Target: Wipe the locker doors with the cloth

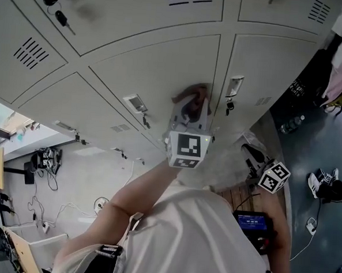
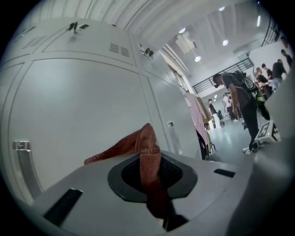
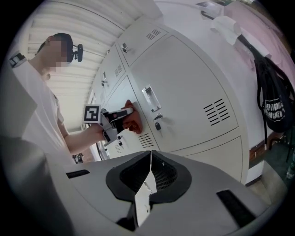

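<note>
In the head view the left gripper is raised to a grey locker door, and the cloth bunches at its tip, against the door panel; the right gripper hangs lower, well apart from the door. In the left gripper view the jaws are closed on the cloth, which runs up between them and flops over to the left beyond the tips. It is a rust-red knitted rag with a coarse ribbed weave. I judge it light, soft and limp, so it is best pinched by a gathered fold, as here, with the loose part left free to drag on the metal. In the right gripper view the jaws are drawn together with nothing between them, and the cloth appears ahead, pressed to the door beneath the left gripper's tip.
</note>
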A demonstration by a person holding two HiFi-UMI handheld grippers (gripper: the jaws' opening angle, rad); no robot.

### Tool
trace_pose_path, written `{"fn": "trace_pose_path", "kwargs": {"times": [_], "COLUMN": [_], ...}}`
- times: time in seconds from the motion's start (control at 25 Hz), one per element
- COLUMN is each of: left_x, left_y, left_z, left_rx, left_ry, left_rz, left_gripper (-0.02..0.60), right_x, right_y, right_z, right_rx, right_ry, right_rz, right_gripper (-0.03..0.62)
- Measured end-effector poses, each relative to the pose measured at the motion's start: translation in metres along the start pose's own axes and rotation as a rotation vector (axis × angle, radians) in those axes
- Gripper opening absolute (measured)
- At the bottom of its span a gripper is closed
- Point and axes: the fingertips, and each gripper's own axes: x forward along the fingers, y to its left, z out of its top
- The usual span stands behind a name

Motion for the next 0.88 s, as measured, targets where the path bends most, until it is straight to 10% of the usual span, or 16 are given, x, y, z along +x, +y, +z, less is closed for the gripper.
{"fn": "trace_pose_path", "kwargs": {"times": [0.32, 0.88], "left_x": [-0.055, -0.137], "left_y": [0.073, 0.154], "left_z": [0.001, -0.004], "left_rx": [-0.055, 0.091], "left_ry": [-0.003, 0.040], "left_rz": [0.182, 0.401], "left_gripper": [0.038, 0.038], "right_x": [0.056, 0.108], "right_y": [0.019, 0.049], "right_z": [-0.009, -0.013], "right_rx": [-0.008, -0.026], "right_ry": [0.073, 0.125], "right_rz": [0.138, 0.243], "right_gripper": [0.017, 0.017]}}
